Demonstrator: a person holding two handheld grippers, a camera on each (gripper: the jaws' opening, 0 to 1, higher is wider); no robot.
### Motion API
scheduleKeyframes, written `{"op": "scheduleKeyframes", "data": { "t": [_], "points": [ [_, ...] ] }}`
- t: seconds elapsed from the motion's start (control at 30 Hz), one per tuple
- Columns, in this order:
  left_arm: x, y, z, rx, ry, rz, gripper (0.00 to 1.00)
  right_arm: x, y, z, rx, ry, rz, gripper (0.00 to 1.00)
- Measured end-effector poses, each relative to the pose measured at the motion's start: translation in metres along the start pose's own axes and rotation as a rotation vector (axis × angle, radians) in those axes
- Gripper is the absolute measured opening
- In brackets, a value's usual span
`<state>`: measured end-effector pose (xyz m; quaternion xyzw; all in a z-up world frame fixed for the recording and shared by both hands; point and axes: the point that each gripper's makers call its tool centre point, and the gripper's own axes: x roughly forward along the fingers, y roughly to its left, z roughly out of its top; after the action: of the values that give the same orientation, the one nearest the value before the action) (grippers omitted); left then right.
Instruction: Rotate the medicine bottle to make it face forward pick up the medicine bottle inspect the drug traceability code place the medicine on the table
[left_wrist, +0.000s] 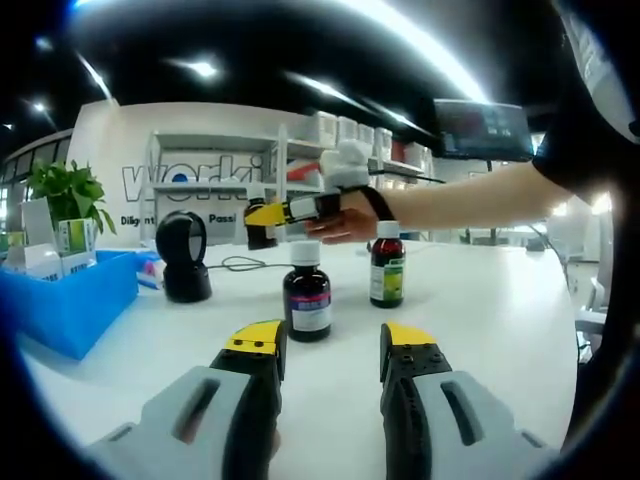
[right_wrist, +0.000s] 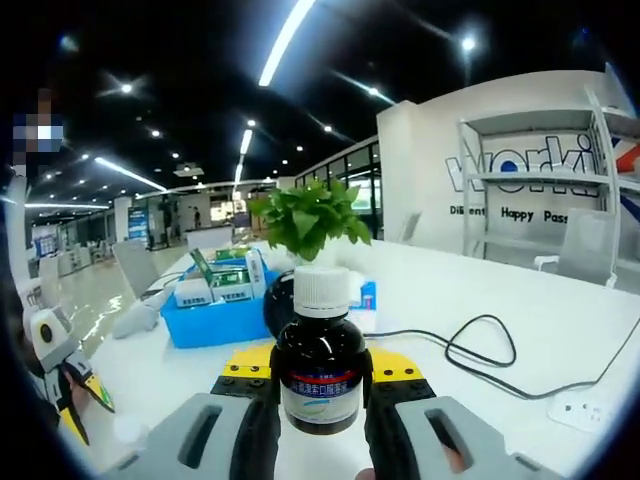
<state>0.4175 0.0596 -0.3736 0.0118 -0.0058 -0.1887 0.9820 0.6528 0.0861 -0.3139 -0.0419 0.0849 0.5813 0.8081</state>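
Note:
My right gripper (right_wrist: 320, 365) is shut on a dark brown medicine bottle (right_wrist: 320, 378) with a white cap, its label toward the camera. In the left gripper view that right gripper (left_wrist: 270, 213) comes in from the right in a person's hand, holding the same bottle (left_wrist: 257, 228) above the table beside a black scanner (left_wrist: 183, 257). My left gripper (left_wrist: 332, 345) is open and low over the white table (left_wrist: 500, 310). Just beyond its yellow tips stands a second brown bottle (left_wrist: 307, 300) with a purple-white label. A third bottle (left_wrist: 387, 265) with a green label stands further right.
A blue bin (left_wrist: 70, 300) of medicine boxes sits at the left, with a green plant (left_wrist: 68, 190) behind it. A black cable (right_wrist: 480, 350) runs across the table to a white socket (right_wrist: 575, 405). White shelves (left_wrist: 220, 170) stand at the back.

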Motion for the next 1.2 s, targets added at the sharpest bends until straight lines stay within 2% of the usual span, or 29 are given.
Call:
{"op": "scheduleKeyframes", "data": {
  "t": [0.3,0.83,1.2],
  "points": [
    [0.0,0.001,-0.001,-0.004,0.001,-0.001,0.28,0.011,0.001,-0.005,0.03,-0.006,0.013,0.27],
    [0.0,0.001,-0.001,-0.013,0.002,-0.002,0.28,0.024,0.002,-0.013,0.034,-0.004,0.026,0.27],
    [0.0,0.001,0.0,-0.012,0.001,-0.001,0.28,0.022,0.021,-0.01,0.016,-0.013,0.106,0.27]
  ]
}}
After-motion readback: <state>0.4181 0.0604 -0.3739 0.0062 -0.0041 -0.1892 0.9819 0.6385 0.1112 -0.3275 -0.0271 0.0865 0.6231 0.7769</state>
